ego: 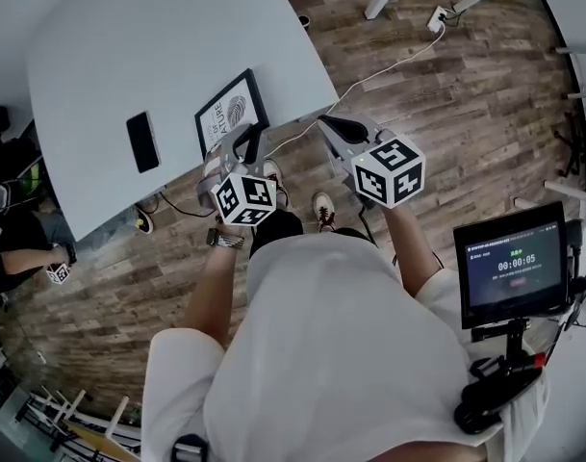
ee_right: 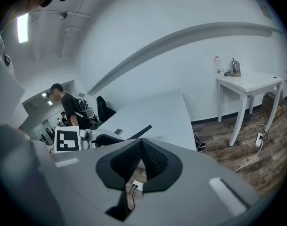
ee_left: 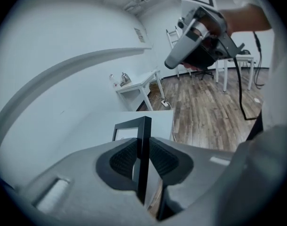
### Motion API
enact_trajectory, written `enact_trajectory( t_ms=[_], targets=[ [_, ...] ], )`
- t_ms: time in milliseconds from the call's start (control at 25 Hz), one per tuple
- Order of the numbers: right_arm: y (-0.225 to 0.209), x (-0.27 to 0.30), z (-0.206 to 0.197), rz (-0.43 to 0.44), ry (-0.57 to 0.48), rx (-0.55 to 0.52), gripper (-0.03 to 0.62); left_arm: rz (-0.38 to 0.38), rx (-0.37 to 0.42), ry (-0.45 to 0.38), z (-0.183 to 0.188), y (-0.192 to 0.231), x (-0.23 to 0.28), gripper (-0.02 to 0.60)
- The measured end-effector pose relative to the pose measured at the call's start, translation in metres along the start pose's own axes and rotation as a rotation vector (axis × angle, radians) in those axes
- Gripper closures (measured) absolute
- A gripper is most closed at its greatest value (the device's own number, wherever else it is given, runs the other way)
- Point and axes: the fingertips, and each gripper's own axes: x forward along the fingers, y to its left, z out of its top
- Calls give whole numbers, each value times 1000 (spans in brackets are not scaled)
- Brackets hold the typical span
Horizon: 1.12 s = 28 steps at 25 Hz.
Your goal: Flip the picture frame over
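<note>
The black-rimmed picture frame [ego: 230, 112] lies near the front edge of the white table [ego: 119, 46], print side up, its near side raised. My left gripper [ego: 250, 139] is shut on that near rim. In the left gripper view the frame [ee_left: 144, 126] stands edge-on between the pads [ee_left: 124, 159], which press on it from both sides. My right gripper [ego: 333, 123] hovers to the frame's right, over the floor, touching nothing. In the right gripper view its pads [ee_right: 155, 159] meet at the tips with nothing between them, and the frame [ee_right: 138, 132] shows as a dark strip on the table.
A black phone [ego: 142, 141] lies on the table left of the frame. A white cable [ego: 389, 61] runs across the wooden floor to a power strip [ego: 437, 17]. A monitor [ego: 517, 266] stands at my right. A person [ego: 23, 239] sits at the left. A small white table [ee_right: 249, 86] stands by the wall.
</note>
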Motion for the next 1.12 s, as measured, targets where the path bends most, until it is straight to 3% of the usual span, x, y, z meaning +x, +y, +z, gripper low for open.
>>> enact_trajectory(
  t_ms=[280,520,840,1120],
  targets=[
    [-4,1,13,-1,-40,-15,592,16,-186,-97,23,21,-13,499],
    [-1,4,15,15,-51,-14,591,9,-403,-223,46,38,-32,500],
    [-3,3,15,13,-48,-23,591,-68,-660,-365,60,49,-39,500],
    [-6,2,8,6,-39,-17,591,-191,-859,-415,65,51,-43,500]
  ],
)
